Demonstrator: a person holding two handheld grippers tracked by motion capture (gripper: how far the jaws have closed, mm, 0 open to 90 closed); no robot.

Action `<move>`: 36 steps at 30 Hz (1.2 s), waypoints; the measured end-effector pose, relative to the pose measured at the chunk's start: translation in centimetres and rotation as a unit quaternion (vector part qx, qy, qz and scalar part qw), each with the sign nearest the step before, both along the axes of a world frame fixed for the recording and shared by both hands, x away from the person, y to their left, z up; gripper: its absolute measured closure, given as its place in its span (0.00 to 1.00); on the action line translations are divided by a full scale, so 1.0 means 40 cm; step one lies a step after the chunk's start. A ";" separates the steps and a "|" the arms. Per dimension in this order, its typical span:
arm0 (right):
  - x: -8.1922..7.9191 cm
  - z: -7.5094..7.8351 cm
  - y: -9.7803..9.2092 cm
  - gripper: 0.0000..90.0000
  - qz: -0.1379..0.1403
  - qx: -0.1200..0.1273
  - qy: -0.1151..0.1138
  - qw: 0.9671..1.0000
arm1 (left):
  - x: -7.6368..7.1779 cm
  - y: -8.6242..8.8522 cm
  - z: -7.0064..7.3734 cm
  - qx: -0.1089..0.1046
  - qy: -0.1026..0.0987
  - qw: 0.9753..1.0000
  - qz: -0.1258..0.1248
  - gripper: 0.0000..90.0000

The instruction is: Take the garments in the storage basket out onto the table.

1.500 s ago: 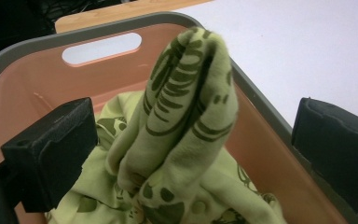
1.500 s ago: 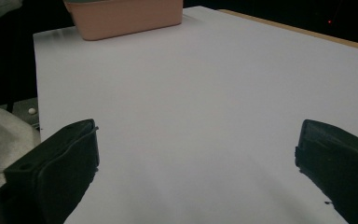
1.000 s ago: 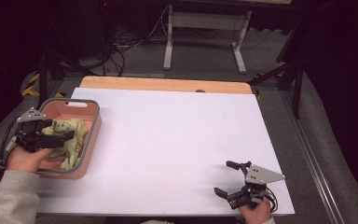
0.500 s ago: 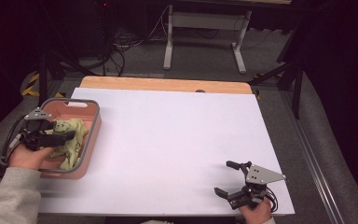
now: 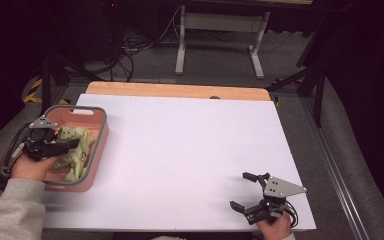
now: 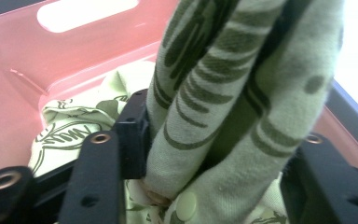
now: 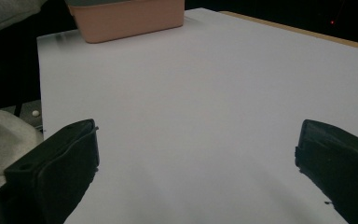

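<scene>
Right across the middle lies the big white bench (image 5: 190, 150), with a strip of light wood along its far edge. No words or labels can be read on anything.

Next in size is the pink tub (image 5: 96, 150) with a grey rim, sitting on the bench at its left side. It has a handle hole cut in its far wall. From the right gripper view the tub (image 7: 130, 18) sits far off at the far end of the white top.

Inside the tub is a soft green cloth (image 5: 77, 150) with dark green stripes and leaf shapes. Part of it lies bunched on the tub floor.

The left gripper (image 5: 62, 145) is over the tub, held in a hand with a grey sleeve. Its two black jaws pinch a thick fold of the cloth (image 6: 223, 116), which stands up between them.

The right gripper (image 5: 244, 191) rests near the front right corner of the bench, well apart from the tub. Its jaws are spread wide with only bare bench between them.
</scene>
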State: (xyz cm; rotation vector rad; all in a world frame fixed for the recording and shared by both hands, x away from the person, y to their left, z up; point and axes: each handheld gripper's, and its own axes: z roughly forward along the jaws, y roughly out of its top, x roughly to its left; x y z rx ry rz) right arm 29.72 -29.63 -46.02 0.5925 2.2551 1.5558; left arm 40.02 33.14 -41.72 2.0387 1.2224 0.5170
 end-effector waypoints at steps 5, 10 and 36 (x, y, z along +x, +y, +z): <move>0.000 0.000 0.000 0.00 0.000 0.001 0.000 1.000 | 0.001 0.005 0.000 -0.008 0.002 1.000 0.002 0.63; 0.000 0.000 0.000 0.00 0.000 0.000 0.001 1.000 | 0.000 0.007 0.001 -0.011 0.001 1.000 0.003 0.65; 0.002 -0.001 0.001 0.00 0.001 0.001 0.007 1.000 | -0.032 0.014 0.054 -0.032 -0.047 0.998 0.014 0.67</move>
